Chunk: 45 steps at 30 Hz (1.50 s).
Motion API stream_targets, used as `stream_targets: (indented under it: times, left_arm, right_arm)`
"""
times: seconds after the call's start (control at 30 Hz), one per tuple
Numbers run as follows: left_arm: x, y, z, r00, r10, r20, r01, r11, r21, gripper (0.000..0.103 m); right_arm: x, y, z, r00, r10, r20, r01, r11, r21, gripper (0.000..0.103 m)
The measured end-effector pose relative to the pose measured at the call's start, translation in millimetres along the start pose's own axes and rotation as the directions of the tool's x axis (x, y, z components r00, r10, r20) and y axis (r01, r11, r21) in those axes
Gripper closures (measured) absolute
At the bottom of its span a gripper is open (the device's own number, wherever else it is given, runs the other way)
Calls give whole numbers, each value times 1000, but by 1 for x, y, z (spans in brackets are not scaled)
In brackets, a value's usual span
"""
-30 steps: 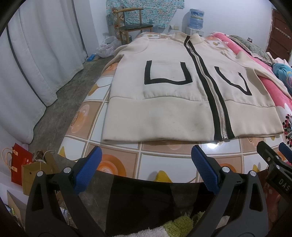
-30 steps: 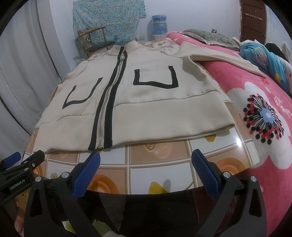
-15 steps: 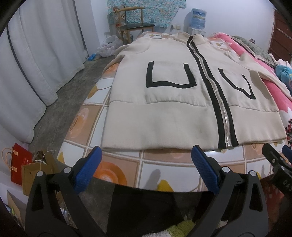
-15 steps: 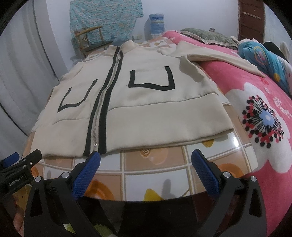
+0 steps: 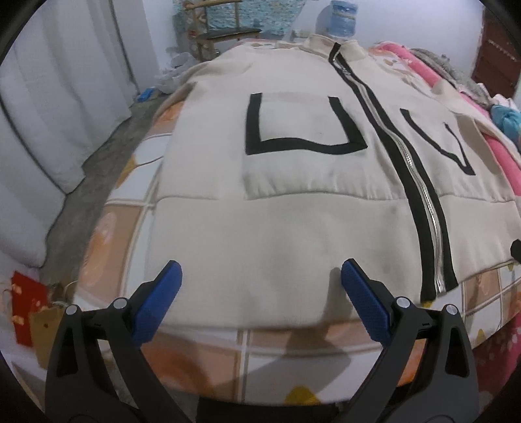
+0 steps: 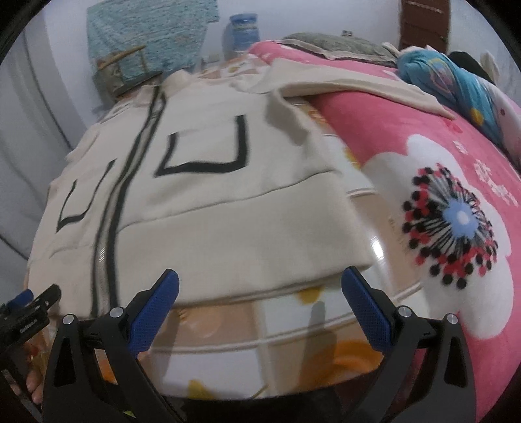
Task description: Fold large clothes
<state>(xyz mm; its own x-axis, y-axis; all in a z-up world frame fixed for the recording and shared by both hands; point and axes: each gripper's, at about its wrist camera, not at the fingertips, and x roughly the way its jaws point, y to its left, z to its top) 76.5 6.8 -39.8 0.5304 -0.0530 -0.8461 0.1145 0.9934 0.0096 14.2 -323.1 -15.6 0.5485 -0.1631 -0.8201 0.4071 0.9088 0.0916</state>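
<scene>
A cream zip-up jacket [image 5: 276,201] with black pocket outlines and a black-edged zipper lies flat, front up, on a tiled-pattern sheet [image 5: 202,354]. In the right wrist view the same jacket [image 6: 208,208] has one sleeve stretched over the pink blanket [image 6: 407,136]. My left gripper [image 5: 259,276] is open, its blue pads over the jacket's bottom hem, left of the zipper. My right gripper [image 6: 260,286] is open at the hem's right corner. Neither holds cloth. The left gripper's tip shows at the right wrist view's left edge.
White curtains [image 5: 49,97] and a grey floor [image 5: 107,156] lie left of the bed. A wooden chair [image 5: 224,29] and a water bottle [image 5: 342,16] stand at the far end. A red bag [image 5: 22,309] sits on the floor. A blue bundle [image 6: 439,75] lies on the blanket.
Both grippers have moved forward from beyond the bed's near edge to the jacket's bottom hem. Both stayed open. The jacket has not moved.
</scene>
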Motion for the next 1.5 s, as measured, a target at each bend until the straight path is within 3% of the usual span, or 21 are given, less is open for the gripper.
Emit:
stream_targets:
  times: [0.1,0.3,0.43,0.53,0.67,0.7,0.77,0.87,0.97,1.03,1.13,1.23,1.5]
  left_arm:
    - [8,4,2,998,-51,32,51,999,-1,8]
    - [13,-3,6,999,-30,28,28,998,48,8]
    - [12,2,10,999,-45,15,44,998,42,8]
    - [0,21,12,995,-52,88,54,998,-16,8]
    - [-4,56,19,992,24,127,-9,993,-118,8]
    - [0,67,20,993,52,108,-36,989,-145,12]
    - [9,83,22,995,82,65,-68,979,-194,31]
    - [18,95,22,997,57,43,-45,970,-239,37]
    - [19,87,22,996,59,65,-45,980,-195,52]
    - [20,77,21,995,56,79,-42,985,-166,72]
    - [18,64,24,994,67,91,-56,991,-119,88]
    - [8,54,28,990,80,118,-72,995,-70,95]
    - [-31,51,18,981,64,182,-58,998,-33,97]
  right_arm:
    - [3,-15,11,1000,0,9,0,1000,23,6]
    - [17,-34,32,1000,9,12,-9,999,39,6]
    - [32,-36,37,1000,23,-17,-22,999,23,19]
    - [37,-36,38,1000,14,-22,-14,1000,12,27]
    - [39,-39,39,1000,-12,-10,12,1000,-13,39]
    - [41,-40,41,1000,-16,-11,16,1000,-16,46]
    - [45,-41,44,1000,-22,-4,22,999,-29,56]
    - [51,-39,50,1000,-11,-2,11,999,-50,66]
    - [58,-37,54,1000,-6,-2,6,997,-74,70]
    - [59,-37,57,1000,0,-3,0,997,-84,82]
    - [55,-42,60,999,43,-11,-44,997,-68,94]
    - [45,-45,59,998,71,-3,-71,996,-63,97]
    - [6,-52,37,990,136,35,-134,989,-56,98]
